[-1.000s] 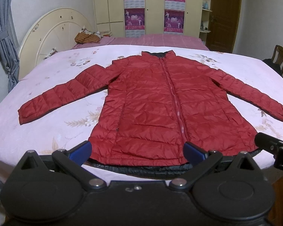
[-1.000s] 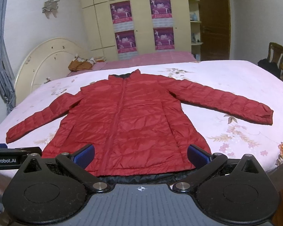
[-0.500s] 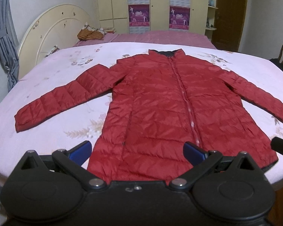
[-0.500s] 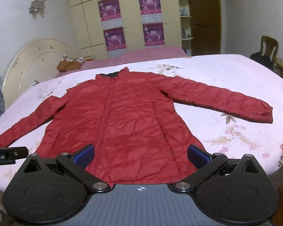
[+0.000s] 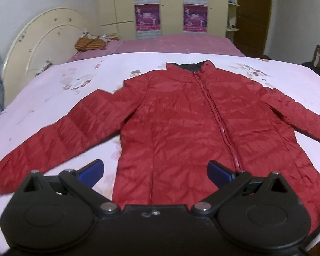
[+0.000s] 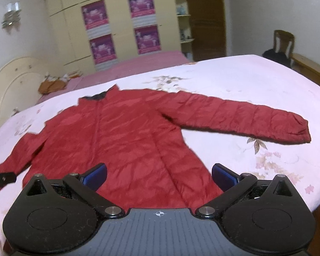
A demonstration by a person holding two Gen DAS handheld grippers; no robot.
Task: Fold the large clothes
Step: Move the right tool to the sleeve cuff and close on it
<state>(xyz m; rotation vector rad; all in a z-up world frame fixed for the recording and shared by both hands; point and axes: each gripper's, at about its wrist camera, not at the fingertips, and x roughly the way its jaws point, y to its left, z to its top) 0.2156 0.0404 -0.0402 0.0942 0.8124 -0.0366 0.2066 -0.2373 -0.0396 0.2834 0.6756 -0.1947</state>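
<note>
A red quilted jacket (image 5: pixel 181 123) lies flat, front up and zipped, on the pink floral bed (image 5: pixel 53 98), both sleeves spread out sideways. My left gripper (image 5: pixel 155 171) is open and empty, hovering over the jacket's lower left hem, with the left sleeve (image 5: pixel 53 136) to its left. My right gripper (image 6: pixel 159 176) is open and empty over the jacket's (image 6: pixel 128 140) lower right hem; the right sleeve (image 6: pixel 245 117) stretches out to the right. The left gripper's tip (image 6: pixel 2 178) shows at the far left of the right wrist view.
A cream headboard (image 5: pixel 38 49) stands at the bed's left. Cream wardrobes with purple posters (image 5: pixel 147 17) line the back wall. A wooden chair (image 6: pixel 281 44) and a wooden bench (image 6: pixel 309 66) stand at the right. Orange folded cloth (image 5: pixel 89 42) lies on the far purple bed.
Both grippers have moved forward over the bed, closer to the jacket. The left one has swung left and the right one right. Both remain open and empty.
</note>
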